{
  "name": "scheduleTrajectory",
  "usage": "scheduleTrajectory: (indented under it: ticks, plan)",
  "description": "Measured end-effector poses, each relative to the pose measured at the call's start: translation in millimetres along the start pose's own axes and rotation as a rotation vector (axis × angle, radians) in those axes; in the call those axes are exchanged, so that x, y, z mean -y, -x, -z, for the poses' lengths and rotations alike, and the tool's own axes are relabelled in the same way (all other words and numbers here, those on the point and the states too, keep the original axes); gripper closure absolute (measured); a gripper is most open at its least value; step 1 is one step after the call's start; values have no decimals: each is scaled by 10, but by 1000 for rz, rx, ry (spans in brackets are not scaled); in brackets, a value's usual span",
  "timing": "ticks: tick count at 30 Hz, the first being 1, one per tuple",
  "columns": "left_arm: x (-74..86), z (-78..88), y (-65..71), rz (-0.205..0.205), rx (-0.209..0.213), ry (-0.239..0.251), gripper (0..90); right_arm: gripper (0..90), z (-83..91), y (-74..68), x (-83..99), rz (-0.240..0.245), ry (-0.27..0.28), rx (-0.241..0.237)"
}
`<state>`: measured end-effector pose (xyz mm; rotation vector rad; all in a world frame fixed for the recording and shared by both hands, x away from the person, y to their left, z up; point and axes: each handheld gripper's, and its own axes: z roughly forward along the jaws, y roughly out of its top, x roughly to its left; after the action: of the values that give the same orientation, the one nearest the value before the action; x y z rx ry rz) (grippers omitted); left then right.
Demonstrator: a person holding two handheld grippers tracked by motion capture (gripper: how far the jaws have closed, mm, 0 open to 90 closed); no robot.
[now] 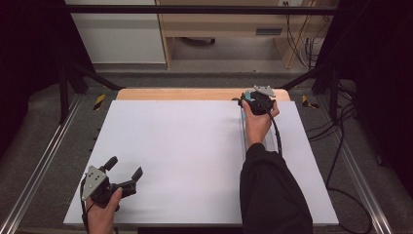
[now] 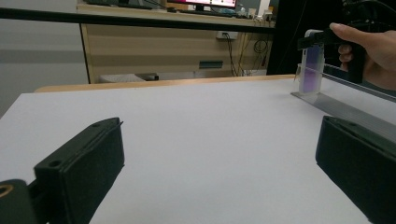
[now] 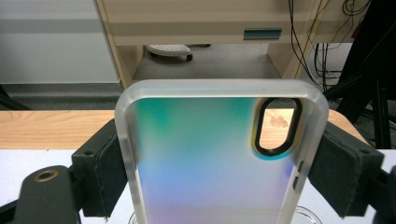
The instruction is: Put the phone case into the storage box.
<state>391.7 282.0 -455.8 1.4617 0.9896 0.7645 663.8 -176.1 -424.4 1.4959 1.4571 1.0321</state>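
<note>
**Phone case pinched upright at the far right**

We see a white table with a clear rack along its right. Left gripper rests spread wide, holding nothing. Right gripper clamps the iridescent phone case upright at the far edge.

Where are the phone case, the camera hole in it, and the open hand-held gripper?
phone case (image 3: 205, 158), right gripper view, its iridescent back.
camera hole (image 3: 276, 125), right gripper view, oval opening.
left hand-held gripper (image 1: 125, 169), high view, between its fingertips.
</note>
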Motion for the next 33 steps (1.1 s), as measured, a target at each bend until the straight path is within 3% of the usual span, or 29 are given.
scheduleTrajectory:
  ticks: [33]
  plan:
    - [-1,-2,2,-3,4,-2,9,107,9,-13,-4,19,13,-22]
